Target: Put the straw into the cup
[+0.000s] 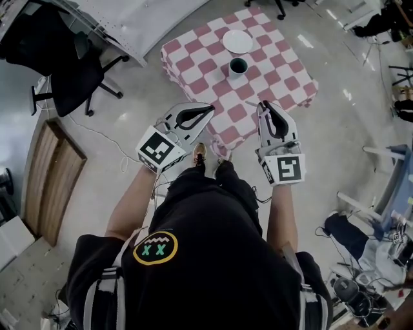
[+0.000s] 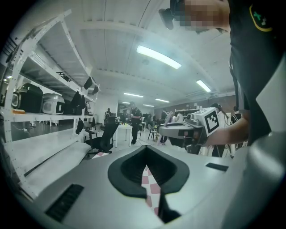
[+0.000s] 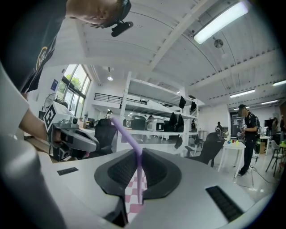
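Observation:
A dark cup (image 1: 238,66) stands on the table under a pink-and-white checked cloth (image 1: 271,80), ahead of both grippers. My right gripper (image 1: 264,104) (image 3: 139,151) is shut on a purple bent straw (image 3: 125,132); the straw's lower part hangs between the jaws and its upper end slants up to the left. My left gripper (image 1: 211,108) (image 2: 145,148) hovers at the table's near corner with its jaw tips together and nothing between them. Both grippers are held side by side, short of the cup.
A white plate (image 1: 238,41) lies beyond the cup. A black office chair (image 1: 64,58) and a white bench (image 1: 148,19) stand at the left back, and a wooden panel (image 1: 51,177) lies on the floor. Cables and clutter (image 1: 361,258) fill the right side.

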The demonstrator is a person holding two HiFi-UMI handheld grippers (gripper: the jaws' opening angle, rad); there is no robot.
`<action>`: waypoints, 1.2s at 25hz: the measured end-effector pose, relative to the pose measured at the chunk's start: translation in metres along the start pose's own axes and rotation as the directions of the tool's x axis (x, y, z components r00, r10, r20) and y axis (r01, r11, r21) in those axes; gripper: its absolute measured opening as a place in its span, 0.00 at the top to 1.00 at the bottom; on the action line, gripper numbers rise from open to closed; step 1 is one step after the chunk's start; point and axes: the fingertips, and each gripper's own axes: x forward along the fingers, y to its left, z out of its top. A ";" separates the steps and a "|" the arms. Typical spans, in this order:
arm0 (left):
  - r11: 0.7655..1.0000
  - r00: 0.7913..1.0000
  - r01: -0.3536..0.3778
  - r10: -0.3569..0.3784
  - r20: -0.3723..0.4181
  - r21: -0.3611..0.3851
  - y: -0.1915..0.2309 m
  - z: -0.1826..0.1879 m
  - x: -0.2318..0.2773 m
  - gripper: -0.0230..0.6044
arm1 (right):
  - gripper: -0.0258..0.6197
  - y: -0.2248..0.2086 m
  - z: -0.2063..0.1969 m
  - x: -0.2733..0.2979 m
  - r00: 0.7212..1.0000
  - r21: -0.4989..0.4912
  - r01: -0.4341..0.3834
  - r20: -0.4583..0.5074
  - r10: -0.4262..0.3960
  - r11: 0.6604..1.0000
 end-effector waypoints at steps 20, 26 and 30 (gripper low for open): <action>0.991 0.993 -0.109 0.105 0.055 0.074 0.083 0.010 0.101 0.94 | 0.87 -0.077 -0.028 0.103 0.996 0.004 -0.087 0.031 0.087 0.996; 0.992 0.994 -0.102 0.099 0.052 0.071 0.096 -0.001 0.122 0.94 | 0.87 -0.089 -0.062 0.139 0.997 0.021 -0.073 0.001 0.073 0.997; 0.993 0.994 -0.097 0.094 0.049 0.068 0.100 -0.004 0.128 0.94 | 0.87 -0.094 -0.091 0.161 0.997 0.040 -0.060 -0.035 0.062 0.997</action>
